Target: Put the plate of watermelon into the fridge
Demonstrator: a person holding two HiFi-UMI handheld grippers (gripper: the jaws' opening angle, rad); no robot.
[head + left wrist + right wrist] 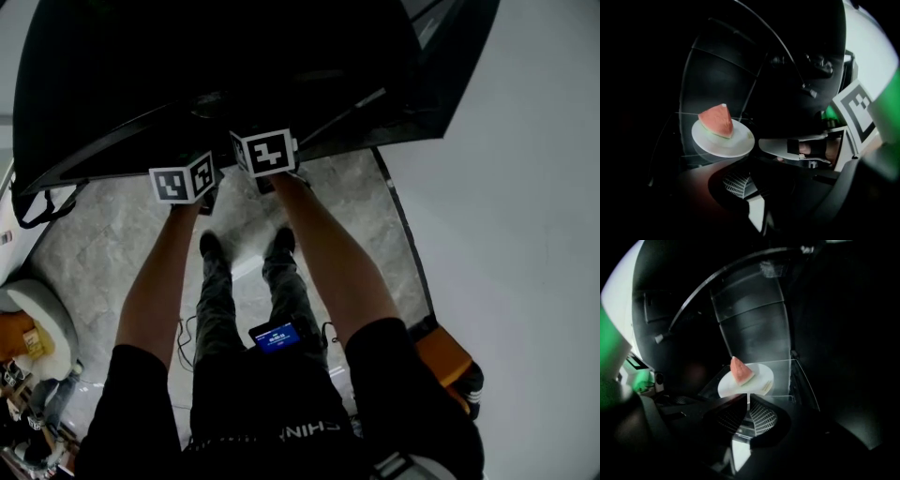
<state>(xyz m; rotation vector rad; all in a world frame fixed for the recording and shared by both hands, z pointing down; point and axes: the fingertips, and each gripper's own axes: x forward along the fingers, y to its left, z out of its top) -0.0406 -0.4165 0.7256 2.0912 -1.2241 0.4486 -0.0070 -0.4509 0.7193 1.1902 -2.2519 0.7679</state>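
While the person stands on the grey marbled stone floor (112, 244) with both bare forearms stretched forward, the left gripper (750, 169) hangs at the mouth of the dark fridge (750, 319). Its two black jaws are pressed together on nothing; one ribbed pad catches a little light and the other is lost in shadow. Beyond its tips, up and to the left, the round white plate (736, 143) lies flat on a clear glass shelf (799, 376) inside the fridge. On the plate sits a red wedge of watermelon (717, 122), rind against the plate and point up, set towards the plate's left side as the left gripper view sees it. Further right is the right gripper (747, 405), level and aimed at the plate. Its jaws are likewise closed and empty, the tips right at the near rim — whether they touch it I cannot tell. At the far right of the head view stands a plain white panel (525, 216).
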